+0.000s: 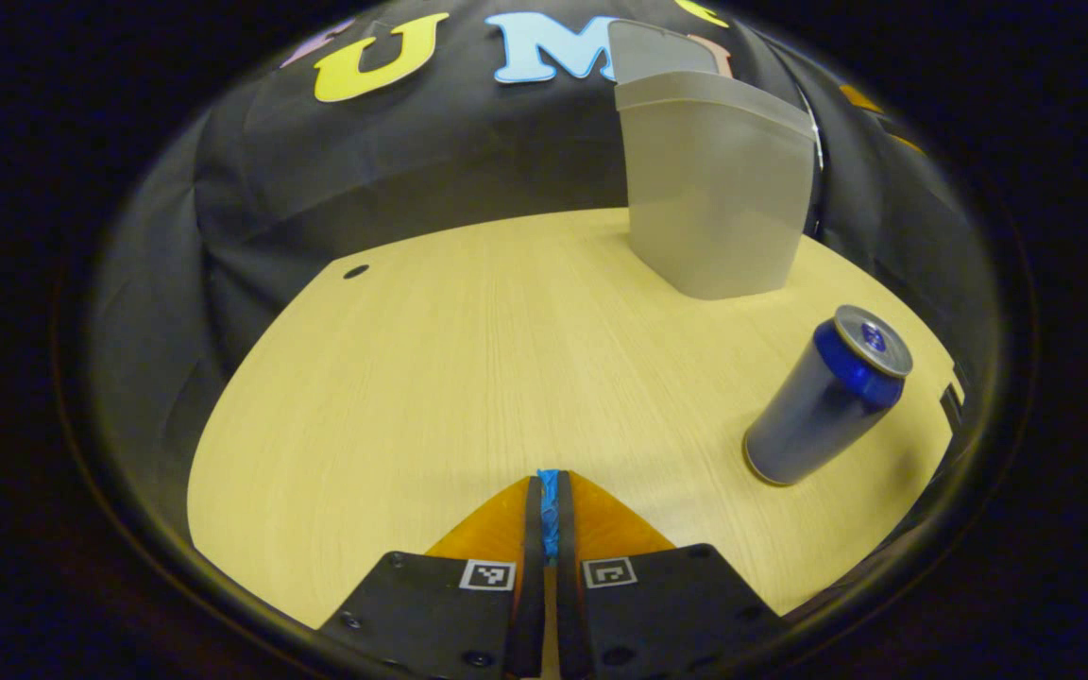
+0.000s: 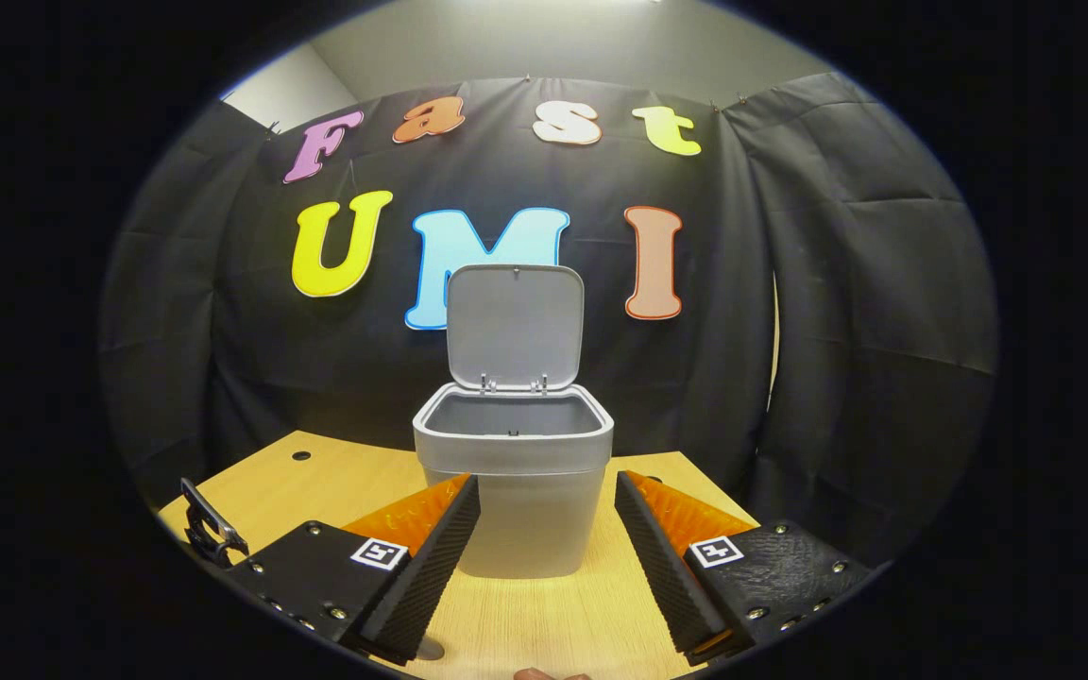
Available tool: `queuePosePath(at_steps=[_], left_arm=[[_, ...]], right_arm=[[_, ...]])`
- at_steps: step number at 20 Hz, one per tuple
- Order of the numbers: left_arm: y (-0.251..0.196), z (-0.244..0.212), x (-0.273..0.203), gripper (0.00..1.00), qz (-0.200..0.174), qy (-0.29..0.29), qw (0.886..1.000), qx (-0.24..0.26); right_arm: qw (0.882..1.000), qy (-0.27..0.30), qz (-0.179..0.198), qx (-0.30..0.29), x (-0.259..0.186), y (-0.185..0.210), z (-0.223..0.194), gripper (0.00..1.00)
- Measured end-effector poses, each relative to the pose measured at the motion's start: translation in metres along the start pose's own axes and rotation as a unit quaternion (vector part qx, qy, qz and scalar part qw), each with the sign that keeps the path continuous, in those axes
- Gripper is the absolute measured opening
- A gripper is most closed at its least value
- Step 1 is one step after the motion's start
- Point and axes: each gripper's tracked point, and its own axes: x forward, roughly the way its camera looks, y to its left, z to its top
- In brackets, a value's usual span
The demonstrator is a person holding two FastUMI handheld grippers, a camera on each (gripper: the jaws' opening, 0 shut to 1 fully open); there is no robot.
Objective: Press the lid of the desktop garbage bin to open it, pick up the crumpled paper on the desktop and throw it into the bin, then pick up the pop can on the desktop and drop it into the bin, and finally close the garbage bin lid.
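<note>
The grey plastic desktop garbage bin (image 2: 513, 472) stood on the pale wooden table (image 2: 544, 619), near its far edge and close in front of the black cloth wall (image 2: 837, 331). In the right gripper view its flat grey lid (image 2: 515, 326) was raised upright on two small hinges behind the opening, and the hollow inside of the bin could be seen from a little above the rim. I could not tell from there whether anything lay at the bottom.

The right gripper (image 2: 547, 529) was held in front of the bin, with its two fingers spread wide apart and nothing between them. The lower body of the bin appeared in the gap between the fingers, but farther off, not touched by them. A small dark metal clip (image 2: 212, 531) stuck out at the table edge, to the left of the bin in this view.

The left gripper view gave a lower, more sideways look. There the bin (image 1: 714, 189) showed only its outer wall and a part of the raised lid (image 1: 662, 52), not the inside. This view also had the blue metal pop can (image 1: 827, 397), which stood on the table (image 1: 468, 378) on the near side of the bin, a little to its right, and apart from it. The can looked tilted, perhaps only from the lens.

The left gripper (image 1: 549, 515) was low over the table, well apart from the bin and the can. Its fingers were pressed together and held nothing. A small dark round hole (image 1: 356, 271) was in the table top, far to the left of the bin.
</note>
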Motion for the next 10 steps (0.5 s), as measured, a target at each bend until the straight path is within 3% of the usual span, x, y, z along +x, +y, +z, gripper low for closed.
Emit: queuePosePath(at_steps=[2,10], left_arm=[[-0.003,0.015,-0.005,0.16,0.0,-0.015,1.0,0.0],[-0.011,0.107,-0.043,0.12,0.001,-0.109,0.994,0.008]], right_arm=[[1.0,0.001,0.002,0.003,0.002,-0.001,-0.001,0.93],[1.0,-0.001,0.008,0.014,0.005,-0.01,-0.005,0.93]])
